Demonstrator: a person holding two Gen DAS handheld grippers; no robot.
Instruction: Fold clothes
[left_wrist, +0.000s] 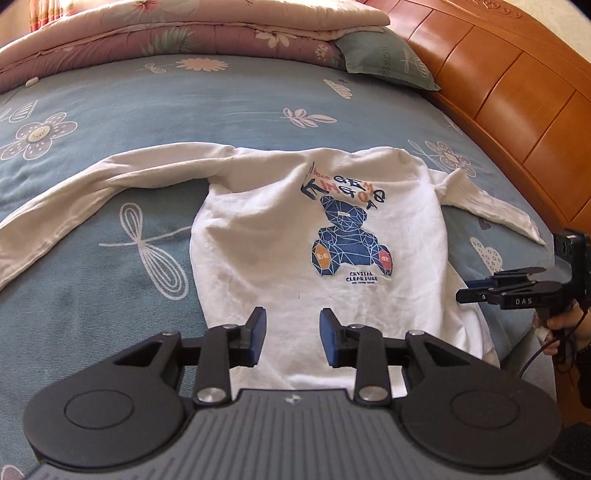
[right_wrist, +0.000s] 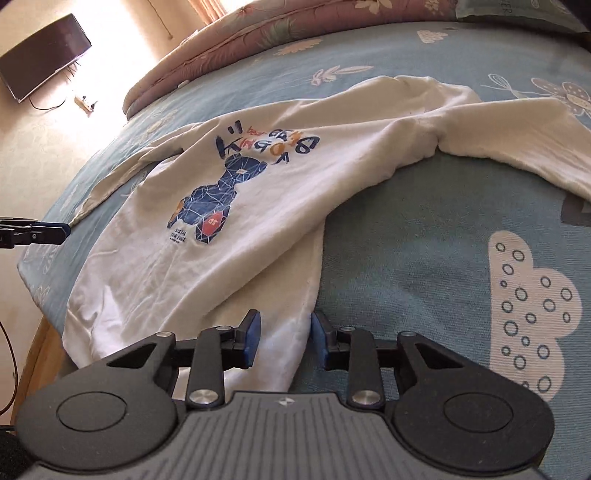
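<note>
A white long-sleeved shirt (left_wrist: 266, 221) with a blue bear print lies flat on the bed, collar at the far end and both sleeves spread out. My left gripper (left_wrist: 291, 326) is open just above the shirt's near hem, blue pads apart with only the flat cloth below them. In the right wrist view the same shirt (right_wrist: 258, 206) runs off to the left. My right gripper (right_wrist: 284, 330) is open over its near hem corner and holds nothing. The right gripper (left_wrist: 480, 293) also shows at the shirt's right edge, and the left gripper (right_wrist: 48, 232) appears at the far left.
The blue flowered bedsheet (left_wrist: 110, 110) covers the bed. A folded pink quilt (left_wrist: 166, 33) and a green pillow (left_wrist: 384, 59) lie at the far end. A wooden headboard (left_wrist: 498, 85) runs along the right. A person's hand (left_wrist: 569, 325) holds the right gripper. A dark screen (right_wrist: 44, 55) hangs on the wall.
</note>
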